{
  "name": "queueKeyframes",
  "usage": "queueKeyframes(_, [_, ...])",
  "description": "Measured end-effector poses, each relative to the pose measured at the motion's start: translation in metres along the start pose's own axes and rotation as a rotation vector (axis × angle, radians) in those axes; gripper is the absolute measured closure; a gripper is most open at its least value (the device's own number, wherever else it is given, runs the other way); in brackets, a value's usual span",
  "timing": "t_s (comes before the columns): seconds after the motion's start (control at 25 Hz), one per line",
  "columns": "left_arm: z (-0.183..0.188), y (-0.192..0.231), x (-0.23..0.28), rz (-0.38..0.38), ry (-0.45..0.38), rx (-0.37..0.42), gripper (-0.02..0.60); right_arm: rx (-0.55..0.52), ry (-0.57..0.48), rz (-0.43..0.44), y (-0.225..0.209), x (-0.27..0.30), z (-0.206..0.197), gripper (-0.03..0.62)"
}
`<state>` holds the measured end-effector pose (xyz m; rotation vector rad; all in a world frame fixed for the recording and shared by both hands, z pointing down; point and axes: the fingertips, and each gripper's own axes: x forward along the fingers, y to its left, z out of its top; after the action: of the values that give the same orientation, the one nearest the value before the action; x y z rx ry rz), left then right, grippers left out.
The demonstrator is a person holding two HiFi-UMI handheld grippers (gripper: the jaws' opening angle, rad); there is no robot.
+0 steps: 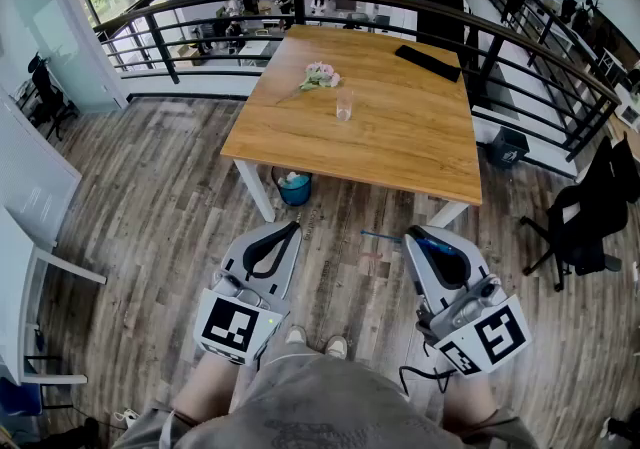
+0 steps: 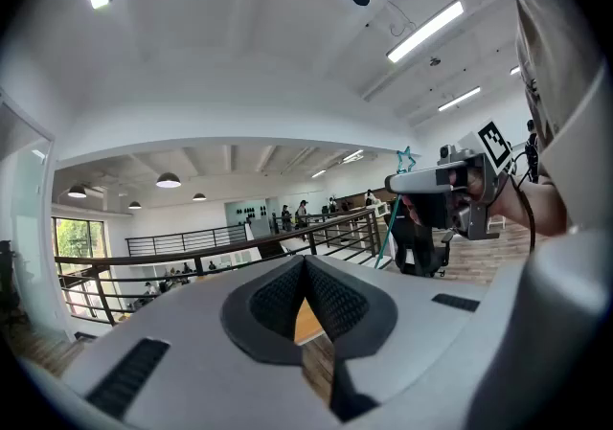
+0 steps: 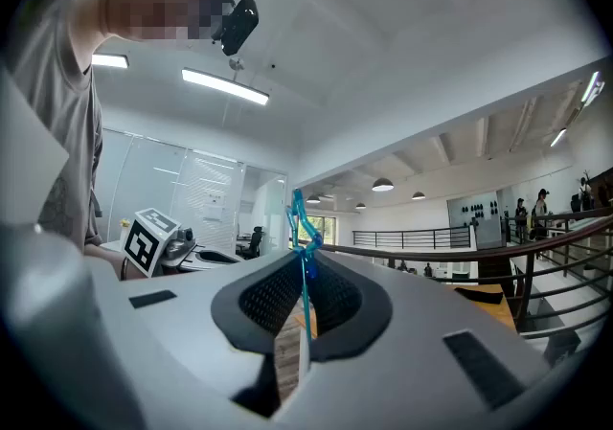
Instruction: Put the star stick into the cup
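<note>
Two grippers hanging low in head view, over grey-brown plank floor (image 1: 150, 207), just ahead of person's legs. Right gripper (image 1: 413, 233), lower right of centre: fingers pinching thin turquoise plastic stick w/ star-shaped top (image 1: 380, 235), stick poking out leftward from the tips. In right gripper view the stick (image 3: 305, 275) is running up btwn the black ribbed pads (image 3: 268, 299), star outline sitting just above the tips, centre frame. Left gripper (image 1: 290, 229), lower left of centre: fingers pressing together at the tips, nothing btwn them. Left gripper view is showing its pads (image 2: 335, 302) meeting mid-frame, w/ only a narrow slit below them. Clear glass cup (image 1: 344, 105) is standing upright on light wooden table (image 1: 400, 147), upper centre of head view, well apart from both grippers and the stick. Pink flower bunch (image 1: 318, 75) is lying just beyond the cup. Black flat rectangular item (image 1: 427, 62) is lying near table's upper right corner. Blue bin (image 1: 294, 188) is sitting under table's lower left corner.
</note>
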<state>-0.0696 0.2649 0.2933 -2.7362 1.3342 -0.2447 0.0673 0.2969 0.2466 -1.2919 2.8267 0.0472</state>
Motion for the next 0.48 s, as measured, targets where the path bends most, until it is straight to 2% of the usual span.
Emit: queueKeyframes(0.48, [0.001, -0.012, 0.014, -0.023, -0.002, 0.009, 0.566, 0.006, 0.005, -0.006, -0.009, -0.006, -0.005, 0.553])
